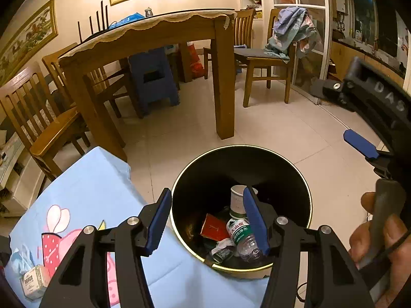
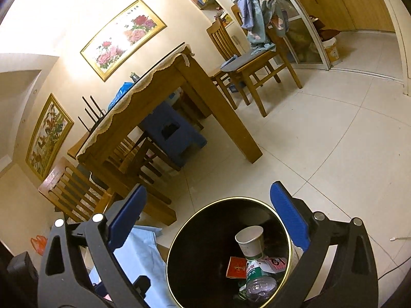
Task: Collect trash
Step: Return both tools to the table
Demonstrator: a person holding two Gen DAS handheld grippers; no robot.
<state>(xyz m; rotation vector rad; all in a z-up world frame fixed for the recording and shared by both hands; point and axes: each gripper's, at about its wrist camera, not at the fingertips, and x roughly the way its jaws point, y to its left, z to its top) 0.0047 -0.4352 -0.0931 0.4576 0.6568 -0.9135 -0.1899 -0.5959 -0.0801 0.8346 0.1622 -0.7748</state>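
A black round trash bin with a gold rim (image 1: 307,192) (image 2: 169,251) stands on the tiled floor beside a low table under a light blue cartoon cloth (image 1: 90,200). In the bin lie a white paper cup (image 1: 237,200) (image 2: 250,241), a clear plastic bottle with a green label (image 1: 242,238) (image 2: 257,279), a red packet (image 1: 214,227) (image 2: 236,267) and other wrappers. My left gripper (image 1: 208,220) is open and empty, over the bin's near-left rim. My right gripper (image 2: 208,218) is open and empty above the bin; it also shows in the left wrist view (image 1: 359,143). A small green-and-white box (image 1: 34,281) lies on the cloth.
A wooden dining table (image 1: 143,38) with chairs and a blue plastic stool (image 1: 154,77) stands behind the bin. A chair draped with clothes (image 1: 282,41) is at the back right by a glass partition. A cotton swab (image 2: 397,238) lies on the floor at right.
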